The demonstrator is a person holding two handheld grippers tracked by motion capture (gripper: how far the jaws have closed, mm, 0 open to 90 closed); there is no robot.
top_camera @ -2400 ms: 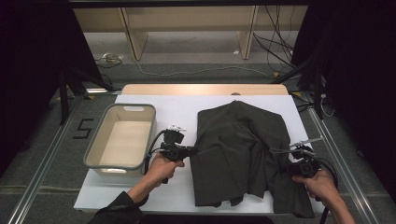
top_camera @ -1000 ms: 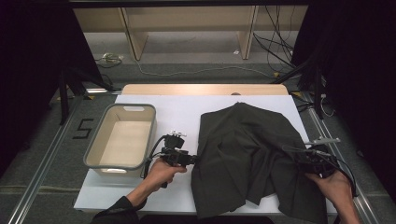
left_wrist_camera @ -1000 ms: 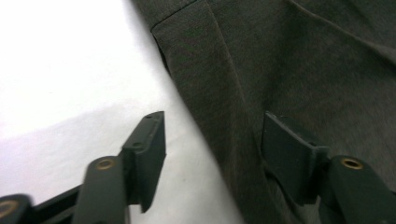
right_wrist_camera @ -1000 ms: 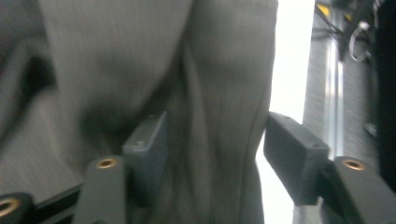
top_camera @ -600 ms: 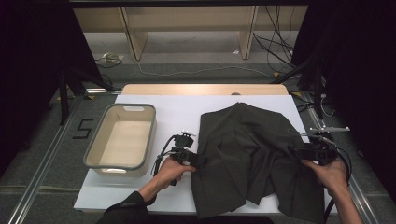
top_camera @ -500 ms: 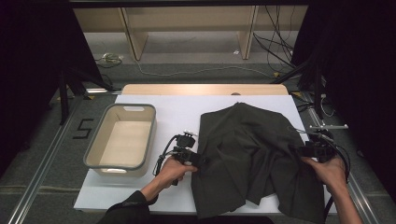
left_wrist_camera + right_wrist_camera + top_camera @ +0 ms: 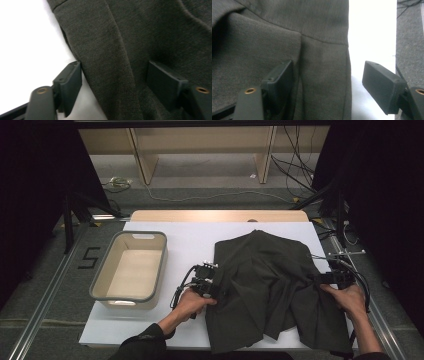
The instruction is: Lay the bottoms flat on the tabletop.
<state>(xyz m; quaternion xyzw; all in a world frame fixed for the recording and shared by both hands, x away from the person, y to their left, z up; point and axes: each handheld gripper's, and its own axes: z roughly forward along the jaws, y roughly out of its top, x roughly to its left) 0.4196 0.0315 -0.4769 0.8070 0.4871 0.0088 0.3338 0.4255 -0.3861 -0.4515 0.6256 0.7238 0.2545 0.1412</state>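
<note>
With the dark garment (image 7: 272, 285) spread on the white counter (image 7: 190, 240), both the left hand-held gripper (image 7: 113, 82) and right hand-held gripper (image 7: 327, 82) straddle its side edges, jaws apart after just opening, so closing on the fabric probably comes next.

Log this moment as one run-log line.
left gripper: open, astride dark garment edge | right gripper: open, jaws just opening, astride opposite edge | bin: empty

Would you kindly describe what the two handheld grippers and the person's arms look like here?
Both grippers are black. The left gripper has a blocky body with black cables looping from it; the right gripper trails black cables too. Seen close up, the fingers are flat, matte black rectangular blocks on arms with brass-coloured rivets. The left forearm wears a dark sleeve near the elbow; both hands are ungloved.
</note>
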